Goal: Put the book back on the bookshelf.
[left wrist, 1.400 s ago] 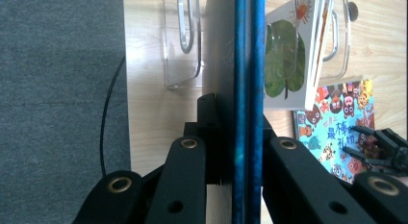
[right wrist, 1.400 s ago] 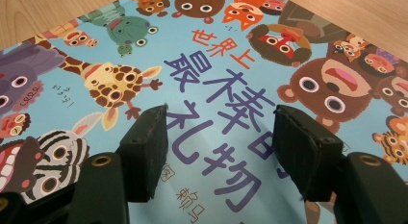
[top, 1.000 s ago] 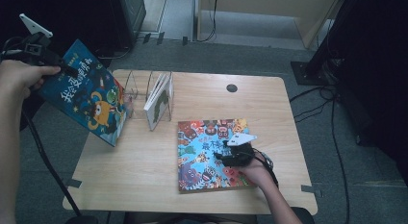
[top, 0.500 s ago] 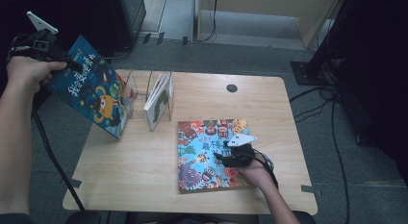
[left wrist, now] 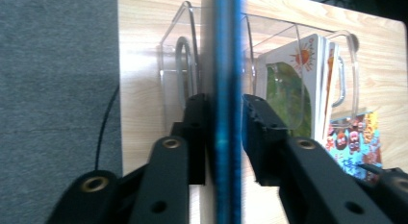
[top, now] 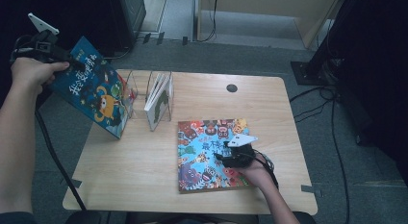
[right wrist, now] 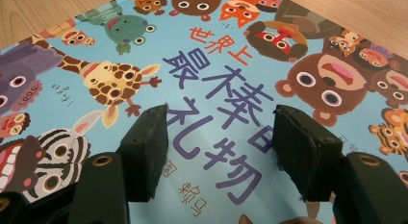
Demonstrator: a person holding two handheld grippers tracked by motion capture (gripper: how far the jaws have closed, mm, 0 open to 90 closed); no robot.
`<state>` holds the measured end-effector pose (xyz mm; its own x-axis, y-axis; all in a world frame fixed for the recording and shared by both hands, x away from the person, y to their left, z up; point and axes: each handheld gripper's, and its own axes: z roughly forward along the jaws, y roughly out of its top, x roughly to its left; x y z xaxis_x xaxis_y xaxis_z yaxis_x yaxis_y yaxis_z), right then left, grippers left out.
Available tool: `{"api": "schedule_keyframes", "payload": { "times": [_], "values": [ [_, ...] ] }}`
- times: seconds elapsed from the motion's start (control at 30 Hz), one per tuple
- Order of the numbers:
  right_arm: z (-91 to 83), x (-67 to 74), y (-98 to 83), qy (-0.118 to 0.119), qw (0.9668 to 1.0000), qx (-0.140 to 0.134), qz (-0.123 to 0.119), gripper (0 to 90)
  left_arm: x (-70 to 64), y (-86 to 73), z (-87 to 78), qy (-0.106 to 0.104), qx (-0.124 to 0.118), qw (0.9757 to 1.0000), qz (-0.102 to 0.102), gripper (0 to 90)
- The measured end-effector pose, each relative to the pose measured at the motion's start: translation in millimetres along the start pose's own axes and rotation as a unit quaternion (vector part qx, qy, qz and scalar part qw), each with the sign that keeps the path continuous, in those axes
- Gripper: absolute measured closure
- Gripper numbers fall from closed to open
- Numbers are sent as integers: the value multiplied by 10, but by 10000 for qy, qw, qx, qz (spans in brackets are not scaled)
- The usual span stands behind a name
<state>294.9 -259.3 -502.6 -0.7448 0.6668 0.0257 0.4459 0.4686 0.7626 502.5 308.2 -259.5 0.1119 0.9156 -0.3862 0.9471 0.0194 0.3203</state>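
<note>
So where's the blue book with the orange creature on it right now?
In the high view the blue book stands tilted at the table's left edge, left of the clear rack, its top corner between the left gripper's jaws.

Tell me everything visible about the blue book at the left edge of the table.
The blue book is a thin picture book with white characters and an orange cartoon figure on its glossy cover. It stands tilted at the table's left edge, its lower corner by the clear acrylic rack. The left tongs straddle its upper edge; their jaws have just been opening, a slight gap now showing on one side, so the grip looks loosened.
</note>
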Motion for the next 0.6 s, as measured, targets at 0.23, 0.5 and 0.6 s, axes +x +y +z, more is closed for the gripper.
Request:
{"api": "schedule_keyframes", "payload": {
  "times": [0.23,0.5,0.6],
  "values": [
    [0,-1,0,3,10000,-2,1,379,9,-18,-17,-53,17,9998,167,609],
    [-5,-1,-5,15,10000,-1,4,378,10,-53,-166,19,-140,9994,308,544],
    [-10,-3,-8,20,10000,1,11,378,23,-78,-246,-15,-214,9996,206,527]
  ]
}}
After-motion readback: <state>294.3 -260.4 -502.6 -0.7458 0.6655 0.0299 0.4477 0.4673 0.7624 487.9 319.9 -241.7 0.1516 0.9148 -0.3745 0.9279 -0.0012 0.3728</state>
